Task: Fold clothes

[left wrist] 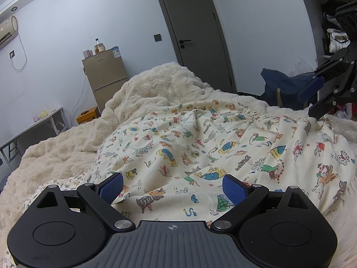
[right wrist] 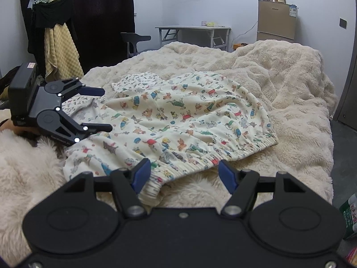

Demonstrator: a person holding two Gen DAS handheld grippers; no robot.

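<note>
Cream pyjama trousers [left wrist: 200,147] printed with cartoon animals lie rumpled on the bed. Their elastic waistband [right wrist: 225,155] runs along the near edge in the right wrist view. My left gripper [left wrist: 173,187] hovers open just over the fabric at one end, blue pads wide apart, and shows from the side as the left gripper [right wrist: 104,109]. My right gripper [right wrist: 185,174] stands open at the waistband. One waistband corner lies under its left pad, and nothing is pinched. From the left wrist view, the right gripper [left wrist: 312,102] hangs over the garment's far right edge.
A fluffy cream blanket [right wrist: 290,71] covers the bed and is bunched high at the far side. Around it stand a small fridge [left wrist: 104,78], a grey door [left wrist: 196,33], a folding desk [right wrist: 194,32], a chair [right wrist: 133,42], hanging clothes [right wrist: 55,33] and a blue bag [left wrist: 281,87].
</note>
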